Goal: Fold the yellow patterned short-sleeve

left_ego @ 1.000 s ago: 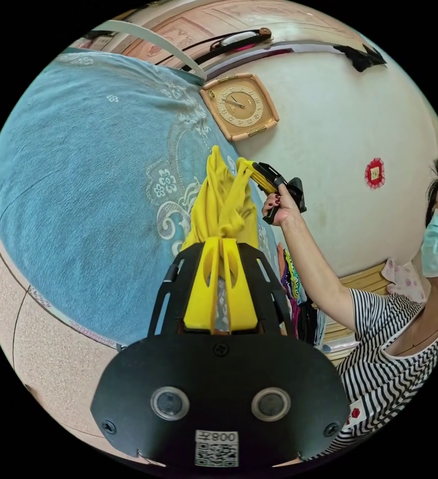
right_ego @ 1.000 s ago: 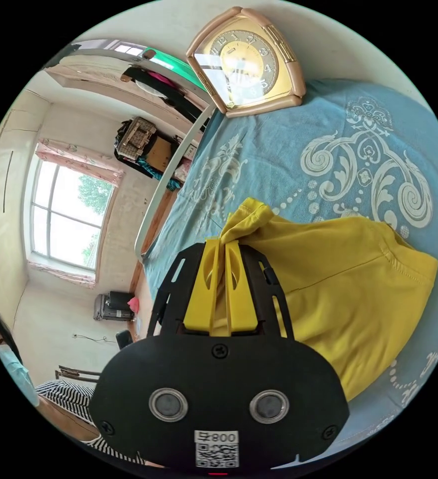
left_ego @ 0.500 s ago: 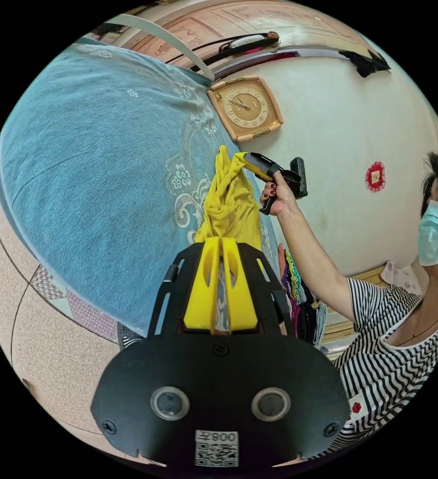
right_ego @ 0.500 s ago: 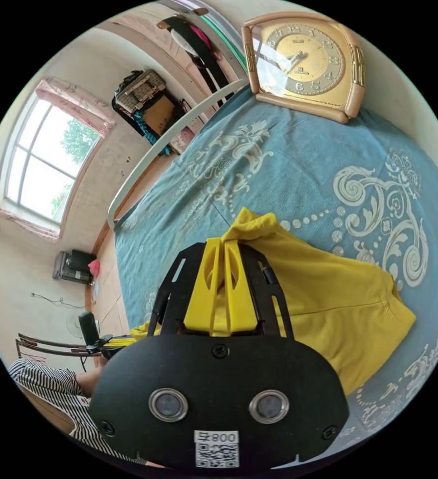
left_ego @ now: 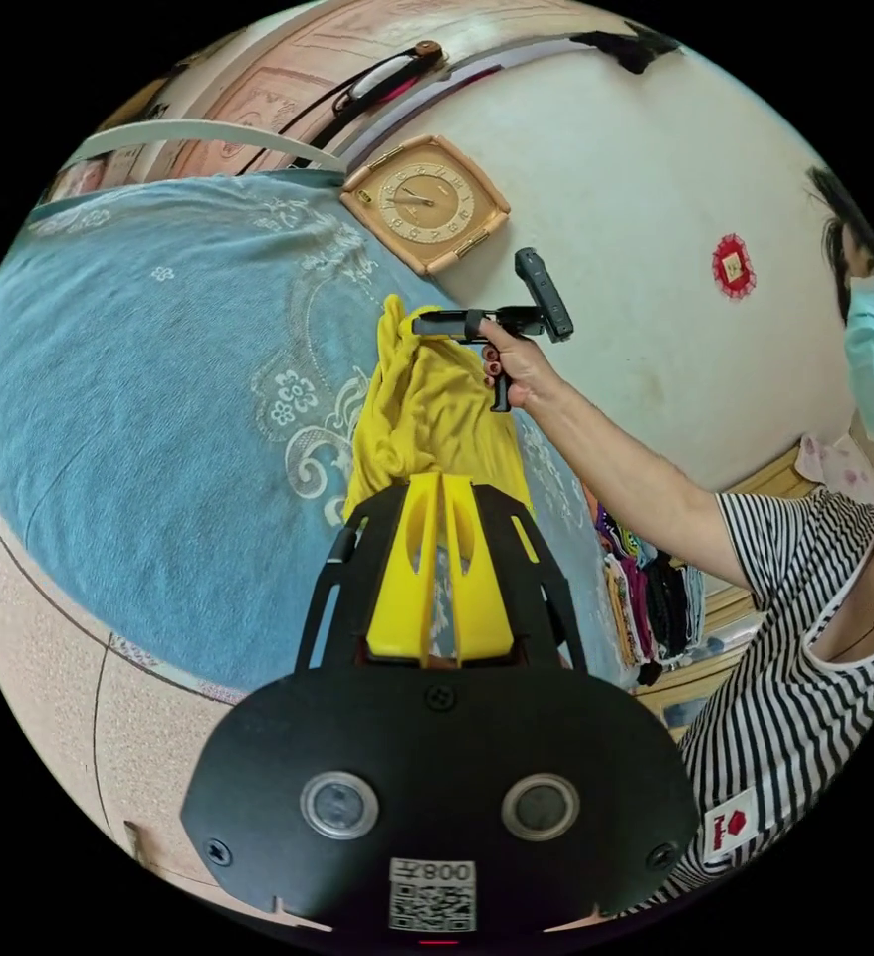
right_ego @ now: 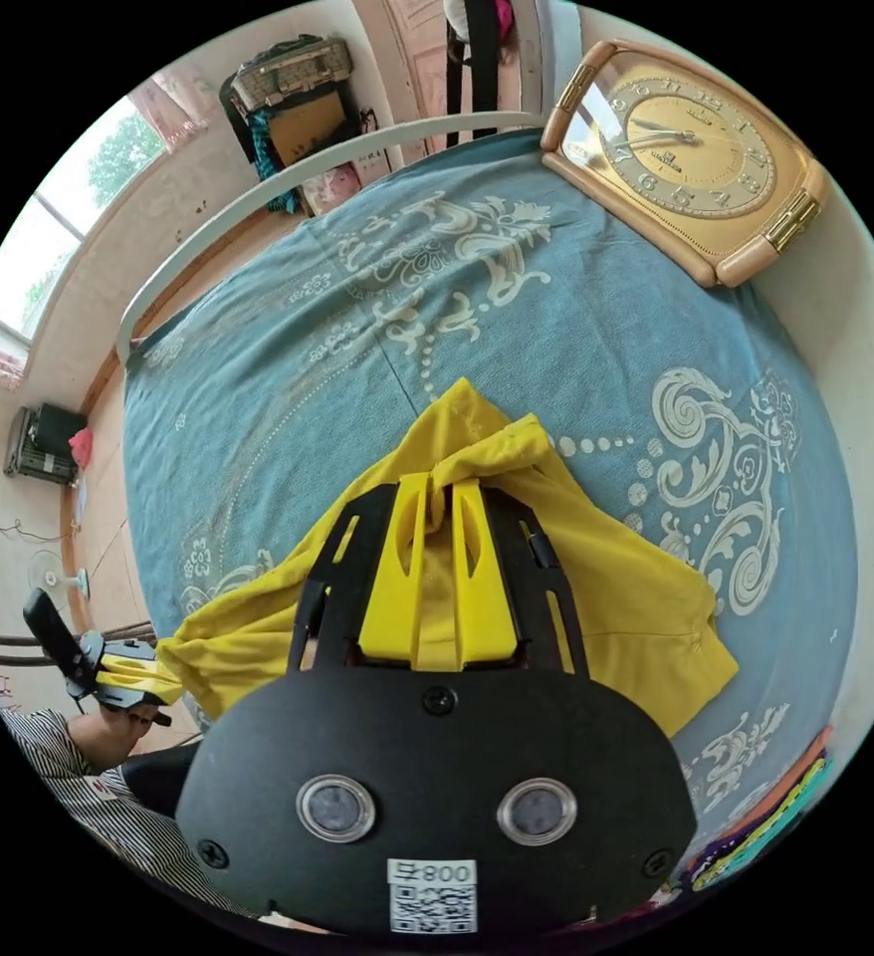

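The yellow short-sleeve shirt hangs bunched between both grippers above the blue bed cover. My left gripper is shut on one end of it. In the left gripper view a hand holds the right gripper farther off, pinching the shirt's other end. In the right gripper view my right gripper is shut on a fold of the shirt, whose body drapes onto the bed cover. The left gripper shows at the lower left there, holding the stretched cloth.
A gold clock leans against the white wall at the bed's edge, also seen as a clock in the right gripper view. Folded colourful clothes lie by the wall. A person in a striped top stands beside the bed. Tiled floor borders it.
The grippers have drawn apart and the shirt is stretched out between them; the right gripper has risen and tilted down over the bed. Both views have swung.
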Motion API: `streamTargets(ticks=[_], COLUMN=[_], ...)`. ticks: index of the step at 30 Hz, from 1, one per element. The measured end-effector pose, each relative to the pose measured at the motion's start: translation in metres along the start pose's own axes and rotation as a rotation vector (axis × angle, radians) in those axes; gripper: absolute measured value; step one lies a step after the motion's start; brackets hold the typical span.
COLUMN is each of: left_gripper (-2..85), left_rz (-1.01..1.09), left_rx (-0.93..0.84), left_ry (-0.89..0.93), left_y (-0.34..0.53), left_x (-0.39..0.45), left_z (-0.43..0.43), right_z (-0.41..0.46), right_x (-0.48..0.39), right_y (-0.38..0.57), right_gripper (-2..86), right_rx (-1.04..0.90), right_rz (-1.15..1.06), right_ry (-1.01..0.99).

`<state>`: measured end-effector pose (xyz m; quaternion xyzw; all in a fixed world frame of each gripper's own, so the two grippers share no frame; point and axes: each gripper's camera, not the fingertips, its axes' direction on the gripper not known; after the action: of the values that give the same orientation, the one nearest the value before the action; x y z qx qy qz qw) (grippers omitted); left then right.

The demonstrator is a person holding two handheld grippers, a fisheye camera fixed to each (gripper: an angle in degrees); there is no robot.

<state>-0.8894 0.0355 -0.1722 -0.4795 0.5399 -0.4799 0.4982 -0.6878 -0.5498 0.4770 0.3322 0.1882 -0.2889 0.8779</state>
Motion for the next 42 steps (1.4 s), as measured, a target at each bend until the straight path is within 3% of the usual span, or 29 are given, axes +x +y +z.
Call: streamTargets(ticks=[7, 13, 18, 26, 32, 36, 42], left_gripper=[0.4, 0.3, 0.2, 0.2, 0.2, 0.2, 0.2], left_rz=[-0.007, 0.001, -0.025, 0.048, -0.001, 0.003, 0.016], left_rx=[-0.033, 0.007, 0.005, 0.04, -0.052, -0.07, -0.085], left_ry=[-0.073, -0.07, -0.115, -0.083, -0.135, -0.139, -0.155], left_y=[0.003, 0.009, 0.011, 0.008, 0.004, 0.004, 0.003], left_x=[0.001, 0.006, 0.006, 0.025, 0.024, 0.025, 0.031], left_z=[0.01, 0.003, -0.001, -0.002, 0.023, 0.026, 0.033], right_z=[-0.046, 0.003, 0.008, -0.043, -0.005, 0.023, 0.037], right_x=[-0.012, -0.006, -0.004, 0.012, 0.009, 0.005, 0.004], right_y=[0.023, 0.025, 0.039, 0.149, 0.169, 0.16, 0.18], right_gripper=[7.2, 3.2, 1.5, 0.4, 0.2, 0.2, 0.2], right_rx=[0.197, 0.035, 0.047, 0.309, 0.232, 0.133, 0.134], right_rz=[-0.065, -0.048, -0.033, 0.049, 0.068, 0.054, 0.03], right_ry=[-0.108, -0.133, -0.133, -0.197, -0.257, -0.193, -0.123])
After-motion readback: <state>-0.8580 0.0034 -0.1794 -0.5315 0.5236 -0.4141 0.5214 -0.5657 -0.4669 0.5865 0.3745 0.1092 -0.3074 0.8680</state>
